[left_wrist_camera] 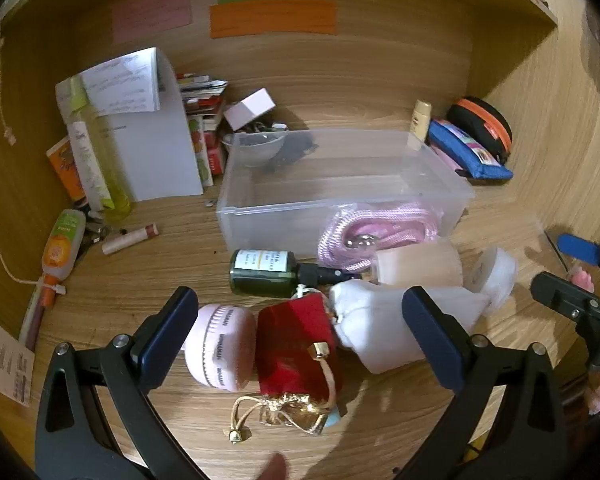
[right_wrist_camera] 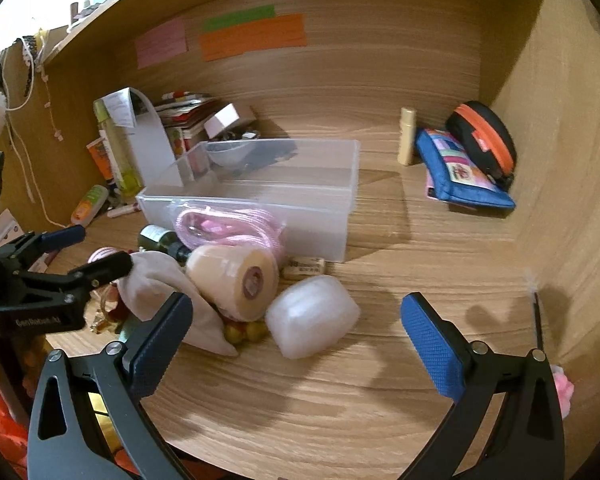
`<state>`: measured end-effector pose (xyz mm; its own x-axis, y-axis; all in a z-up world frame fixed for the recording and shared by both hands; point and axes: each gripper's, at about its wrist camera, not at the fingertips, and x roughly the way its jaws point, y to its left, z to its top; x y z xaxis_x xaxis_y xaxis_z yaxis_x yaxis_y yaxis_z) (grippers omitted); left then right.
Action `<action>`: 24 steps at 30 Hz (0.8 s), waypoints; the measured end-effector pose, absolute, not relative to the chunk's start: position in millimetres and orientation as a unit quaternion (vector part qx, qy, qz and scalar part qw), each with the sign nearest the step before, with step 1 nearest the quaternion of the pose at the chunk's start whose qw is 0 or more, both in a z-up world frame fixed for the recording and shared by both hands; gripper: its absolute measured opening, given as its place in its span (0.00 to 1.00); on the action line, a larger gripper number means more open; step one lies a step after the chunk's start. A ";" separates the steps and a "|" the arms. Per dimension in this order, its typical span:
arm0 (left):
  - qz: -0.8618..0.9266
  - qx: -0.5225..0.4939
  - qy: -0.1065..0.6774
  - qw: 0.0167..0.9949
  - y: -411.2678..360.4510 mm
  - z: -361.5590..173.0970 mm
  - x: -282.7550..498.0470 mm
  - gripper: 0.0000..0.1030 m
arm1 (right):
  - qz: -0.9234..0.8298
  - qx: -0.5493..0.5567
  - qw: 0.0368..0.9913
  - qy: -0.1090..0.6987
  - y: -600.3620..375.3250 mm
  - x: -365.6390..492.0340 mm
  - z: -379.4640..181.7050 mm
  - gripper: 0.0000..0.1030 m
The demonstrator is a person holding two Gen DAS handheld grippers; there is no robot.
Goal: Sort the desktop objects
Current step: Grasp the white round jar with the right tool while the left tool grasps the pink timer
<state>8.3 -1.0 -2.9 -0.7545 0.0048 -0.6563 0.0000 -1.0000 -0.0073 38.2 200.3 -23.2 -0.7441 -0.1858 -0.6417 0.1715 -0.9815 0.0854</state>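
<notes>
A clear plastic bin [left_wrist_camera: 432,184] [right_wrist_camera: 324,224] stands mid-desk. In front of it lies a pile: pink cord [left_wrist_camera: 384,230] [right_wrist_camera: 236,222], dark green bottle [left_wrist_camera: 264,274], beige tape roll [left_wrist_camera: 416,266] [right_wrist_camera: 236,276], white cloth pouch [left_wrist_camera: 376,328] [right_wrist_camera: 160,284], red pouch [left_wrist_camera: 296,344], pink round case [left_wrist_camera: 224,348], frosted white case [right_wrist_camera: 312,320]. My left gripper [left_wrist_camera: 300,338] is open, its fingers astride the red pouch and pink case. My right gripper [right_wrist_camera: 296,344] is open just before the frosted case. The left gripper also shows in the right wrist view [right_wrist_camera: 92,252].
A white file holder [left_wrist_camera: 156,148] with papers, a yellow-green bottle [left_wrist_camera: 100,168] and books stand back left. A lip balm [left_wrist_camera: 130,238] and an orange tube [left_wrist_camera: 62,246] lie left. A blue pouch [right_wrist_camera: 460,172], black-orange case [right_wrist_camera: 484,136] and cream stick [right_wrist_camera: 407,136] sit back right.
</notes>
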 end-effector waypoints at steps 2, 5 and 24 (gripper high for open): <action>0.938 -0.347 -0.011 -0.013 -6.8 -3.5 8.0 1.00 | -0.933 0.347 0.093 -0.016 204.0 38.7 -23.4 1.00; 0.932 -0.361 -0.027 0.005 -15.8 -5.8 6.4 1.00 | -0.928 0.356 0.104 -0.033 210.4 39.0 -26.3 1.00; 0.901 -0.429 -0.057 0.017 -72.2 -35.2 22.6 1.00 | -0.919 0.383 0.094 -0.012 236.2 37.2 -44.3 1.00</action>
<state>22.6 -72.2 -35.2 -0.6309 0.0799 -0.7717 0.0181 -0.9929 -0.1177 37.2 236.2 -44.3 -0.6883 -0.1820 -0.7022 0.1642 -0.9820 0.0935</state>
